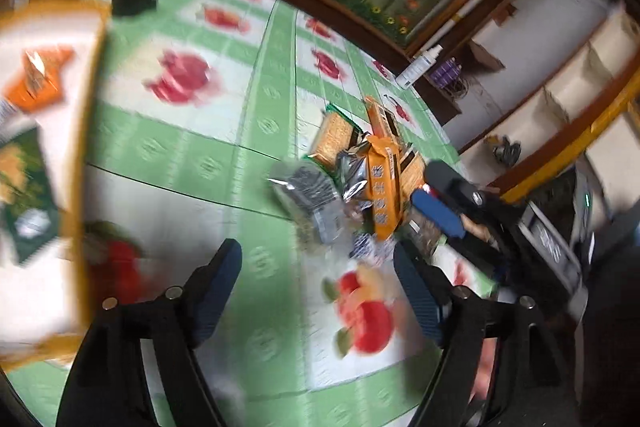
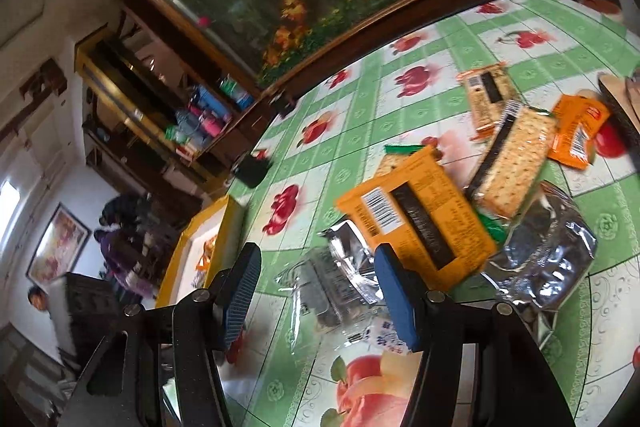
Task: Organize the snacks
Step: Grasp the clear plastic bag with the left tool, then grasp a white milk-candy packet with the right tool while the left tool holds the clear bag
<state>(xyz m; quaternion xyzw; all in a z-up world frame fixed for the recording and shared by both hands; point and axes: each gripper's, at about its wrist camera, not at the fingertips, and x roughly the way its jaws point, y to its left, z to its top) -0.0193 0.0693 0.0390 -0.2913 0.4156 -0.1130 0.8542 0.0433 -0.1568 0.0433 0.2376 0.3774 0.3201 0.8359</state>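
Left wrist view: left tool (image 1: 318, 275) wide, empty, above green fruit-print surface (image 1: 208, 163). Right tool (image 2: 316, 291) half-wide, empty, just before snack-packet pile (image 2: 424, 223); yellow-rimmed tray (image 2: 218, 223) left of pile.

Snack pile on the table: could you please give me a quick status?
Left gripper open, empty. Right gripper open, empty, beside snack pile. Some packets already in yellow tray. Nothing blocking.

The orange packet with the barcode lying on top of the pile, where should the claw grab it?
Grab the orange packet by its near short edge, which sticks out over the silver bags. It lies flat but propped on the pile, so that edge looks lifted off the tablecloth. The right claw is open and empty just in front of it, so coming straight forward, one finger above and one below, seems best.
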